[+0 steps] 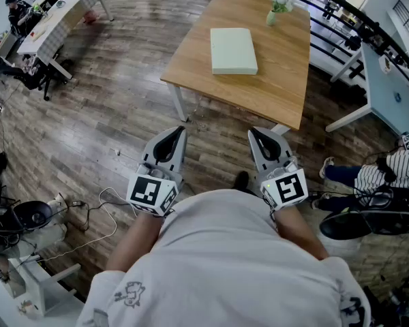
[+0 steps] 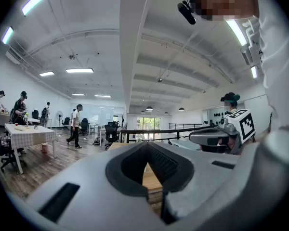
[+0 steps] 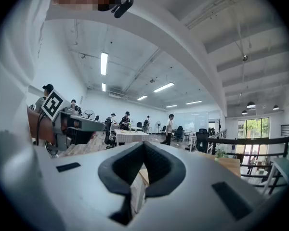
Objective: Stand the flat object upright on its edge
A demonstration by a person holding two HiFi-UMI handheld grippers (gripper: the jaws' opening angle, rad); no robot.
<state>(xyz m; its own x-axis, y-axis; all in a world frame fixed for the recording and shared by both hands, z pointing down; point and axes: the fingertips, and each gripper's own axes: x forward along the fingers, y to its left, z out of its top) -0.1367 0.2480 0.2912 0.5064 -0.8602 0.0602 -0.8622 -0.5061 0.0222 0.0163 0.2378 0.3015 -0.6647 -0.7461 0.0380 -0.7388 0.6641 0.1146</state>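
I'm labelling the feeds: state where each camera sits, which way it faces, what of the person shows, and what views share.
Head view: on the person's head, steeply down at the wooden table and pale flat object; torso, forearms, left gripper and right gripper show.
Left gripper view: on the left gripper, level along its shut jaws toward the table; shirt and right gripper at right.
Right gripper view: on the right gripper, level along its shut jaws; shirt and left gripper at left.
Shared: all three show the table.
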